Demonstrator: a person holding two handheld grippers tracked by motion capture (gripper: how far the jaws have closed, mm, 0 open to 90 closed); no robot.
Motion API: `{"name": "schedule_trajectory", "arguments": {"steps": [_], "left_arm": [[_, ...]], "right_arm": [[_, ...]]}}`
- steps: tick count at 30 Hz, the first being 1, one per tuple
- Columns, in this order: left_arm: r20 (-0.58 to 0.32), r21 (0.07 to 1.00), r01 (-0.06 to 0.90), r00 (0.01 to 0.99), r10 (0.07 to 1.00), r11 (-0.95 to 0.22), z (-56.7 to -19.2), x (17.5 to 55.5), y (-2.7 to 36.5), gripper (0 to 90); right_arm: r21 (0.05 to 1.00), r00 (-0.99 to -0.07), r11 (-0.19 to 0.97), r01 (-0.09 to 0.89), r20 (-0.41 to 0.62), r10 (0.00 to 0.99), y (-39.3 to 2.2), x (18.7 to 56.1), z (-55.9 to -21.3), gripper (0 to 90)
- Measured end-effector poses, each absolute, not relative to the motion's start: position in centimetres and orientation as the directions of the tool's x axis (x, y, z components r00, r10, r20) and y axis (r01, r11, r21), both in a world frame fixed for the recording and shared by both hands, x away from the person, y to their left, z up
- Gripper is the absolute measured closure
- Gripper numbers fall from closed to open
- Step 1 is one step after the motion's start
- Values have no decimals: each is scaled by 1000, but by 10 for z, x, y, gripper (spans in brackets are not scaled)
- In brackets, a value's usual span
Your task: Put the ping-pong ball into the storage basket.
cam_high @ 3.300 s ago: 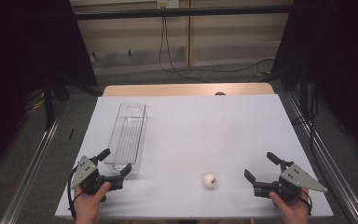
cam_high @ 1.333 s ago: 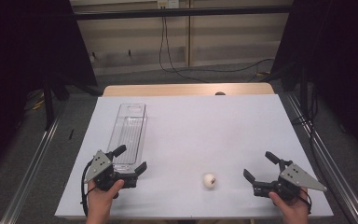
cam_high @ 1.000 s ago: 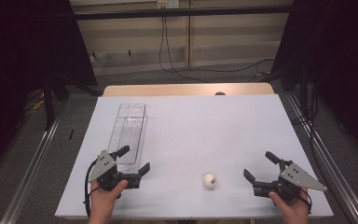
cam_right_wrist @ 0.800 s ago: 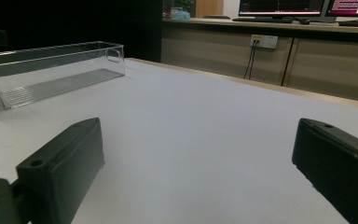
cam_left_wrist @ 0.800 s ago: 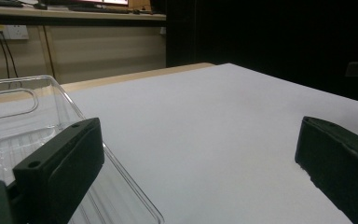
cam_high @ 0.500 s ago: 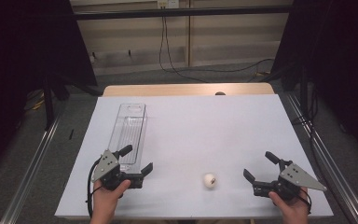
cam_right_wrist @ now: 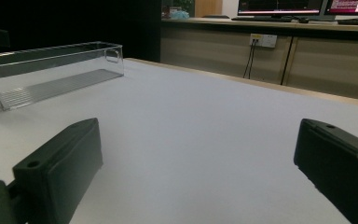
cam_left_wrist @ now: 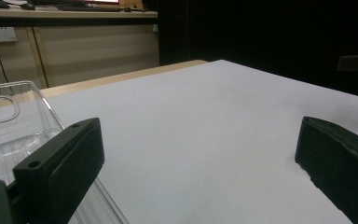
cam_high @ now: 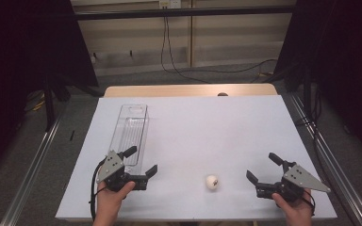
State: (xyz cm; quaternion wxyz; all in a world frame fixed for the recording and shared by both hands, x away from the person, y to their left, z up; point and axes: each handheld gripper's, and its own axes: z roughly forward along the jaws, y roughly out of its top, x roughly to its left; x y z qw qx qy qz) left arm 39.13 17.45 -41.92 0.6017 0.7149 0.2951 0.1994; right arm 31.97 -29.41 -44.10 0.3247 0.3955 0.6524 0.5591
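A person's two hands rest at the near edge of a white-covered desk [cam_high: 217, 127], each holding a two-jaw claw low over the surface. The left claw [cam_high: 143, 162], held in the left hand [cam_high: 111, 197], has its jaws spread wide with nothing between them; one jaw reaches toward the near end of a clear plastic bin [cam_high: 131, 132], the other points out over bare desk. In the left gripper view the same bin [cam_left_wrist: 9, 126] sits just beside the left-hand jaw, its ribbed floor and a handle cut-out showing through the clear wall.

The right claw [cam_high: 261, 167], held in the right hand [cam_high: 294, 209], is likewise spread wide and grips nothing, a grey three-cornered plate riding on top of it. Between the two claws, nearer the right one but clear of its jaws, a small white ball [cam_high: 212, 182] lies on the desk near the front edge.

Farther back, the long bin runs away from the person along the left part of the desk, standing upright and apparently empty. In the right gripper view the bin [cam_right_wrist: 51, 70] lies well off to the left across open white surface. Beyond the covering, a strip of bare wooden desk edge [cam_high: 188, 90] shows, then the floor with a trailing black cable [cam_high: 207, 70] and pale wall panels [cam_high: 188, 33]. Monitors [cam_right_wrist: 279, 7] glow on a far counter in the right gripper view.
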Motion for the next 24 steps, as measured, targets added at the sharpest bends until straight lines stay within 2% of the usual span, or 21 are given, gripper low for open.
{"name": "schedule_trajectory", "arguments": {"steps": [7, 9, 17, 19, 24], "left_arm": [[-59, 977, 178, 753, 656, -116, -419, 392, 172, 15], [-32, 973, 170, 768, 640, -155, -420, 392, 173, 15], [-69, 977, 180, 765, 640, -110, -420, 392, 163, 15], [-39, 975, 167, 772, 634, -144, -420, 393, 164, 15], [-45, 975, 173, 774, 632, -141, -420, 393, 161, 15]], "right_arm": [[986, -468, 58, 154, 21, 884, -295, 320, -441, 2], [986, -469, 57, 157, 24, 883, -295, 320, -441, 0], [985, -469, 59, 162, 24, 883, -295, 320, -441, 0], [985, -467, 59, 161, 23, 884, -295, 320, -441, 0], [985, -468, 63, 161, 21, 883, -296, 320, -441, 0]]}}
